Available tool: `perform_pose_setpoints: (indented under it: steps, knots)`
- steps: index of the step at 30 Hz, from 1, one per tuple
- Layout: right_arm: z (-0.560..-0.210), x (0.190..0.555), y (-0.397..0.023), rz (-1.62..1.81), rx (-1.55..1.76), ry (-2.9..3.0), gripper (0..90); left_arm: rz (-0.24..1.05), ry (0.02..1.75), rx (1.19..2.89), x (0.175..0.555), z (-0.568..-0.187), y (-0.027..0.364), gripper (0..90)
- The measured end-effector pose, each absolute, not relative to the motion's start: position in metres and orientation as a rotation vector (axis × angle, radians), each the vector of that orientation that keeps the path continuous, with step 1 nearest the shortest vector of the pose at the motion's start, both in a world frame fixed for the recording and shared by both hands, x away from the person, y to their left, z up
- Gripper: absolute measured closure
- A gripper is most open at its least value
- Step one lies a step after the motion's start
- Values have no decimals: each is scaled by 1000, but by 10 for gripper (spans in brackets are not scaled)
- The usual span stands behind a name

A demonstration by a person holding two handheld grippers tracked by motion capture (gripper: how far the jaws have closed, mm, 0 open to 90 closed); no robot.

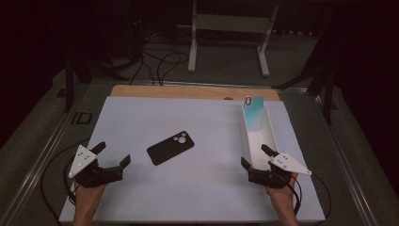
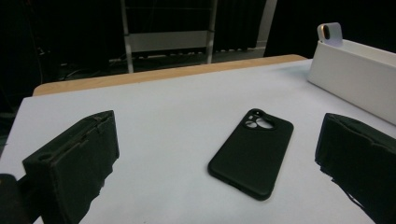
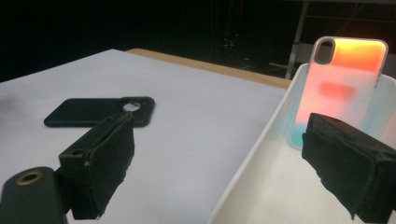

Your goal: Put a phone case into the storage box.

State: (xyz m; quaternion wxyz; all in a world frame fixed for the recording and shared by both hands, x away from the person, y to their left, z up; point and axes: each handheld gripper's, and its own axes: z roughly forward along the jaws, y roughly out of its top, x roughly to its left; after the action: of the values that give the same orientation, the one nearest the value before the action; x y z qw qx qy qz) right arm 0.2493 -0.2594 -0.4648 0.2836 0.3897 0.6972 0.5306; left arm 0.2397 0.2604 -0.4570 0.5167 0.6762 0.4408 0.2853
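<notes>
Flat black rubbery phone case [image 1: 170, 147] lies diagonal, right of left tongs [image 1: 114, 158], which are nearer. Both tongs gape, empty; right tongs [image 1: 255, 157] straddle white tray [image 1: 272, 136] wall.

In the right gripper view, the near jaw hid one corner of the black phone case [image 3: 95, 112], and the far jaw covered the lower edge of the translucent case [image 3: 343, 79] leaning in the white tray [image 3: 247, 172]. That tray ran off the left gripper view's right edge.
</notes>
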Motion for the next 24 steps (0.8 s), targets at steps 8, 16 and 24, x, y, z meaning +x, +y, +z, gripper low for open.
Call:
perform_pose_setpoints:
  steps: [8, 16, 24]
  knots:
    - [-466, 249, -259, 1391, 1037, 1881, 95, 627, 1036, 1663, 242, -455, 264, 3]
    - [-465, 251, -260, 1396, 1047, 1899, 95, 605, 1024, 1710, 251, -450, 262, 3]
    - [-464, 251, -259, 1402, 1044, 1910, 95, 585, 1013, 1780, 268, -449, 253, 3]
